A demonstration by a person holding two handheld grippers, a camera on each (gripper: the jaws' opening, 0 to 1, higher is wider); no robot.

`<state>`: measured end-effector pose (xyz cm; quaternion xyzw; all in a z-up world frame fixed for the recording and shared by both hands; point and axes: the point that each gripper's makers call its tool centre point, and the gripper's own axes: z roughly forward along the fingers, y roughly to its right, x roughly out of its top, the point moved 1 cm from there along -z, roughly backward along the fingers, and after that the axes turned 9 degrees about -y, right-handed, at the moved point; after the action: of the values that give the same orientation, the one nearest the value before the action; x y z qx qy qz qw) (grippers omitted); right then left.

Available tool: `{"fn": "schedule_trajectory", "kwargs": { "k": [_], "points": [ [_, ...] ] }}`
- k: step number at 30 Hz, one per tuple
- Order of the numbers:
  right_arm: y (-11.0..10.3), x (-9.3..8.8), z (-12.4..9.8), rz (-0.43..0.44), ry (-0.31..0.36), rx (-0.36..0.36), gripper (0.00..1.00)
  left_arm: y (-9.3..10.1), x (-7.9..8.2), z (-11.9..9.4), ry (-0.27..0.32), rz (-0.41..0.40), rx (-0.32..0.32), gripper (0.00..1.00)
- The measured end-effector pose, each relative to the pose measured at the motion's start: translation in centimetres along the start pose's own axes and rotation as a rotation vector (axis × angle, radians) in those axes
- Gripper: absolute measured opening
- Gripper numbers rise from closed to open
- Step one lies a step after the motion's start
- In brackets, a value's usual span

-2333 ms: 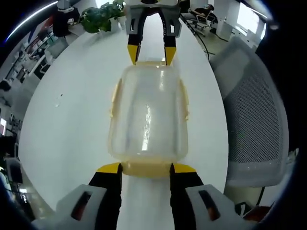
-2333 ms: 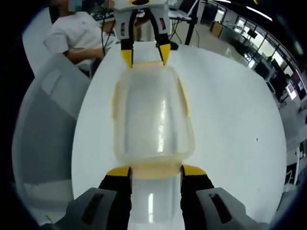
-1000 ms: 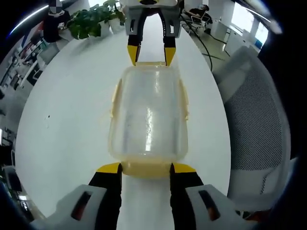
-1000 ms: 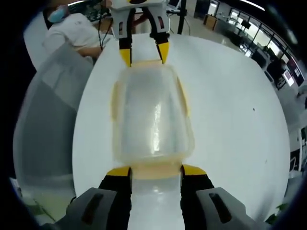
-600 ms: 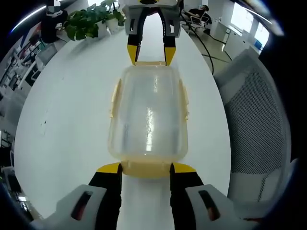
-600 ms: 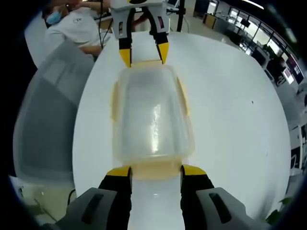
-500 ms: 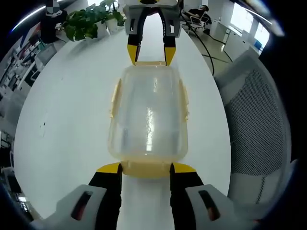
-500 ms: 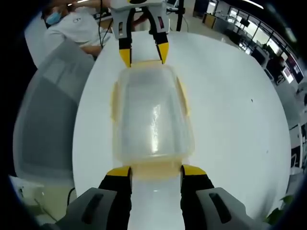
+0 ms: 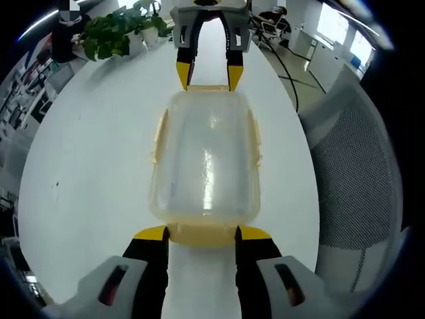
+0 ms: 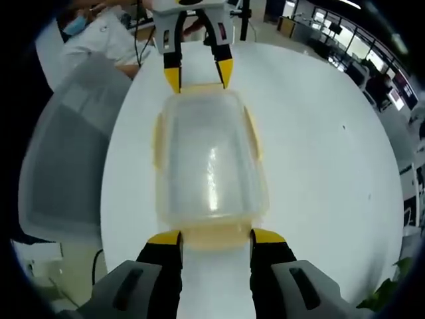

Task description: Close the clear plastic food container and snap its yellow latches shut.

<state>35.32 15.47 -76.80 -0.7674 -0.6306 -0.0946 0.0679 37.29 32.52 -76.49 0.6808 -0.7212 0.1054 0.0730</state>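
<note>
A clear plastic food container with its lid on lies lengthwise between my two grippers over a white table. My left gripper is shut on the yellow latch at the near end. At the far end my right gripper clamps the other end latch. In the right gripper view the same container runs from my right gripper to my left gripper. Yellow side latches flank the long sides and stick out a little.
A grey mesh chair stands at the table's edge, with a potted plant at the far end. A person in white sits beyond the same chair. Bare tabletop spreads on the other side.
The room behind has slid and turned in both views, so both hands have moved together. Container and both grippers keep the same places relative to each other.
</note>
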Motion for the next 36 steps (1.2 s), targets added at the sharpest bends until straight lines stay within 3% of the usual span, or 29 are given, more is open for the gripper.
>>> {"fn": "schedule_trajectory", "kwargs": {
  "k": [14,36],
  "points": [
    [-0.5,-1.2,0.1,0.006,-0.018,0.008,0.39,0.7,1.1,0.4,0.005,0.008,-0.008,0.38],
    [-0.3,-1.4,0.4,-0.007,-0.013,0.008,0.39,0.5,1.1,0.6,0.003,0.003,-0.008,0.39]
  ]
}}
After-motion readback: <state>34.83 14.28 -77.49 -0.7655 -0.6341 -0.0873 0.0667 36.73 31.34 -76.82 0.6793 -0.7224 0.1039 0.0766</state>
